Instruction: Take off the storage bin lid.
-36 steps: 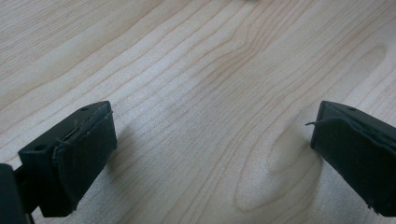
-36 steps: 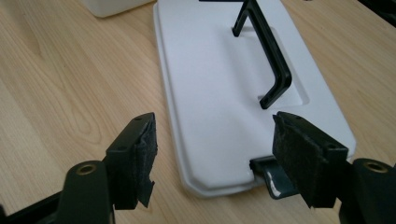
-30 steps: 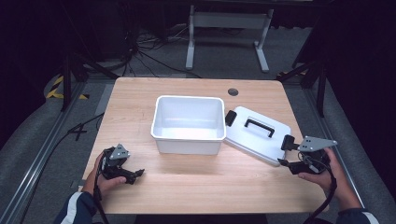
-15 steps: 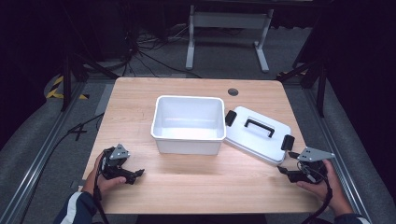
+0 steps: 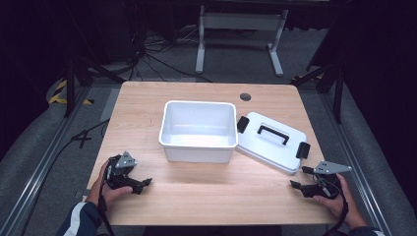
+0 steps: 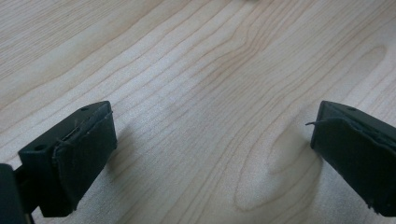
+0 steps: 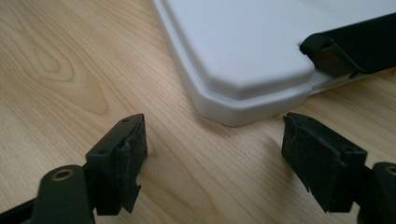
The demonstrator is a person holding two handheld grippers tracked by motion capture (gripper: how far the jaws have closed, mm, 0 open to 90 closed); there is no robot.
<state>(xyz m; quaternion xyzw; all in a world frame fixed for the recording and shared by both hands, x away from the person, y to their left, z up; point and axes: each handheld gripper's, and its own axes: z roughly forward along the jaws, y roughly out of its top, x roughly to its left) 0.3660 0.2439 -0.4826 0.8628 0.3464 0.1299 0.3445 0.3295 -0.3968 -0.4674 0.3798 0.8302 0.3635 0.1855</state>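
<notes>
A white open bin (image 5: 196, 153) stands at the middle of the wooden table (image 5: 211, 196). Its white lid (image 5: 265, 147), with a black handle (image 5: 272, 133) and black latches, lies flat just right of it. My right gripper (image 5: 296, 187) rests low near the table's front right corner, a little short of the lid's near corner (image 7: 243, 51). Its jaws have just been opening and stand open (image 7: 212, 149) with only bare wood between them. My left gripper (image 5: 141, 185) sits at the front left, open (image 6: 212, 140) over bare wood.
A black latch (image 7: 355, 46) shows at the lid's edge. A round cable hole (image 5: 245, 97) sits near the table's far edge. Beyond the table, cables and a metal stand leg (image 5: 199, 44) lie on the dark floor.
My right gripper has sunk toward the tabletop and drawn back from the lid's corner toward the front edge. The left gripper, bin and lid have not moved.
</notes>
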